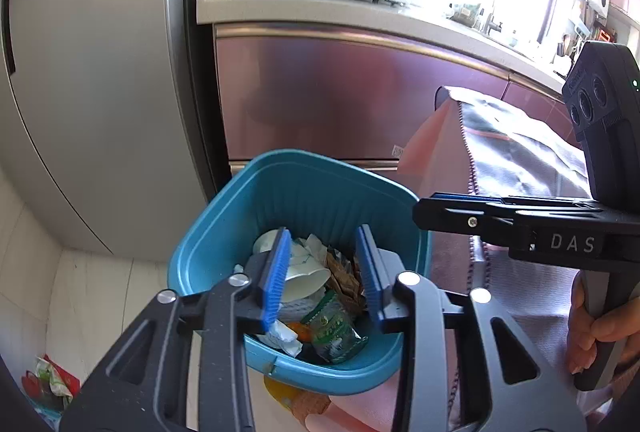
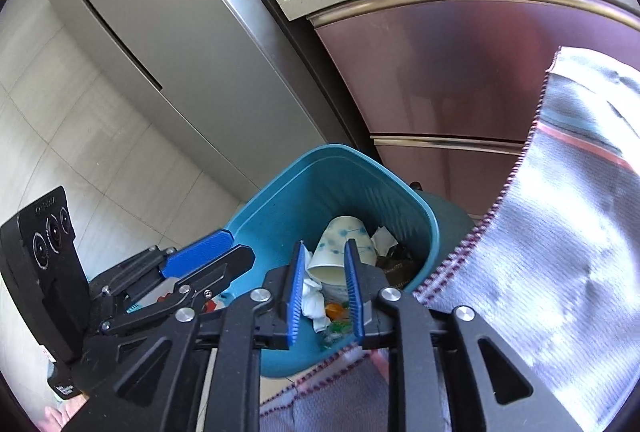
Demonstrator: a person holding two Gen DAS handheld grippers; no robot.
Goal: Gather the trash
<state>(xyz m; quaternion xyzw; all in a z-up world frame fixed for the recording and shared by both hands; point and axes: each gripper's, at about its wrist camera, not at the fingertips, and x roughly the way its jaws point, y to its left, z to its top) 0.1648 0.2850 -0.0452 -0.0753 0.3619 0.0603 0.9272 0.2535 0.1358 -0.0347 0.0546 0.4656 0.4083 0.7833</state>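
Blue bin with cup, wrappers

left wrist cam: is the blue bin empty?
No. The blue bin already holds trash: a white paper cup, a green wrapper and crumpled tissue.

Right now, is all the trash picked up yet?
Nearly. Done: the blue bin already holds a paper cup, crumpled tissue and a green wrapper. In hand: nothing; the left tongs and right tongs are both open and empty above the bin. Left: a red and green wrapper lies on the floor, and something orange sits under the bin.
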